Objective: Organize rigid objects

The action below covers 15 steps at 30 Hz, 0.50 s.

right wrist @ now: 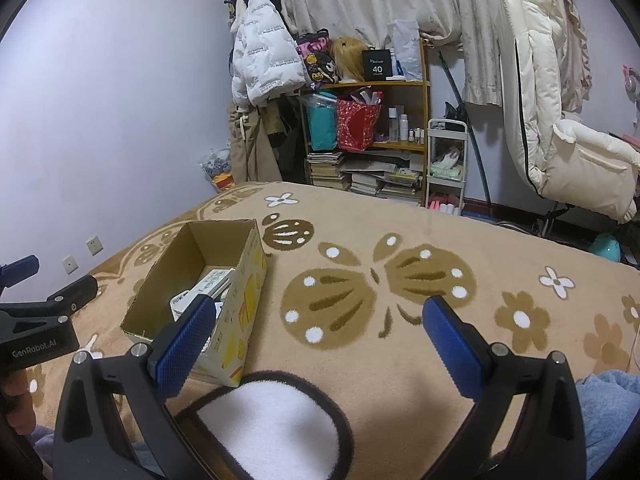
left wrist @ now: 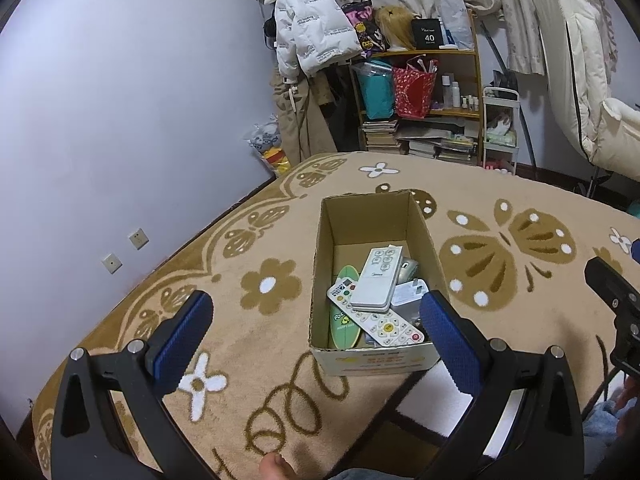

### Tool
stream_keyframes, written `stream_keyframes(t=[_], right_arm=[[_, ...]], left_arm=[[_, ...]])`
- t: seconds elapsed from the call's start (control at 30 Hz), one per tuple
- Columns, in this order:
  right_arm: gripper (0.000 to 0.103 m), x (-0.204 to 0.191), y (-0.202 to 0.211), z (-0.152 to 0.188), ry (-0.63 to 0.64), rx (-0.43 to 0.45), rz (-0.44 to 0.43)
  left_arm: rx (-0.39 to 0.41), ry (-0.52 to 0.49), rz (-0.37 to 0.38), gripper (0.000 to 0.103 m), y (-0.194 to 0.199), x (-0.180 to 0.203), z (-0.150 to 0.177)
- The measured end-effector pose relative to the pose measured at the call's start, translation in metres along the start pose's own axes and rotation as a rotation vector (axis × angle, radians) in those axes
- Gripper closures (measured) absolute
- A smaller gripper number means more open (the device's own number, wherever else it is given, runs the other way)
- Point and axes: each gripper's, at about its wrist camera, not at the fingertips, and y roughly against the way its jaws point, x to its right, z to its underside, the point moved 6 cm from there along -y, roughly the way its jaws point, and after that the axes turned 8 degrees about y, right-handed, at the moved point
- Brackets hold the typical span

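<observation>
An open cardboard box (left wrist: 330,220) (right wrist: 244,280) rests on the patterned blanket. Inside lie a white remote (left wrist: 378,280), a second white remote with coloured buttons (left wrist: 376,322), a green oval card (left wrist: 344,316), a grey mouse (left wrist: 408,269) and a white plug adapter (left wrist: 410,292). My left gripper (left wrist: 316,334) hovers open just above the box's near end, nothing between its blue pads. My right gripper (right wrist: 318,336) is open and empty over the bare blanket to the right of the box. The left gripper's body (right wrist: 36,320) shows at the right wrist view's left edge.
The beige blanket with brown butterflies and flowers (left wrist: 500,256) (right wrist: 360,292) covers a bed against a lilac wall (left wrist: 100,120). Behind stand a cluttered wooden shelf (left wrist: 420,100), a hanging white jacket (left wrist: 308,28) and a cream chair (right wrist: 560,120). A bare toe (left wrist: 276,466) shows at the bottom.
</observation>
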Motion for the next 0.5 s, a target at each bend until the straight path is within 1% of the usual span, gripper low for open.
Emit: stream_keyframes(t=[0.2,0.27,0.37,0.5], right_arm=[[0.0,0.0006,0.0018,-0.0006,0.004,0.003,0.003],[0.0,0.0042,0.0027,-0.0007,0.006,0.011,0.02],[0.0,0.0042,0.0047,-0.0029,0.007,0.018,0.023],[0.0,0.0052,0.005,-0.0028,0.004,0.014,0.024]], left_arm=[[-0.004,0.004,0.012,0.001,0.0005,0.0011,-0.0005],[-0.004,0.004,0.011,0.001,0.0009,0.001,-0.0004],[-0.003,0.003,0.013,0.001,0.001,0.0007,-0.0009],[0.001,0.009,0.039,0.001,0.0026,0.0006,-0.0009]])
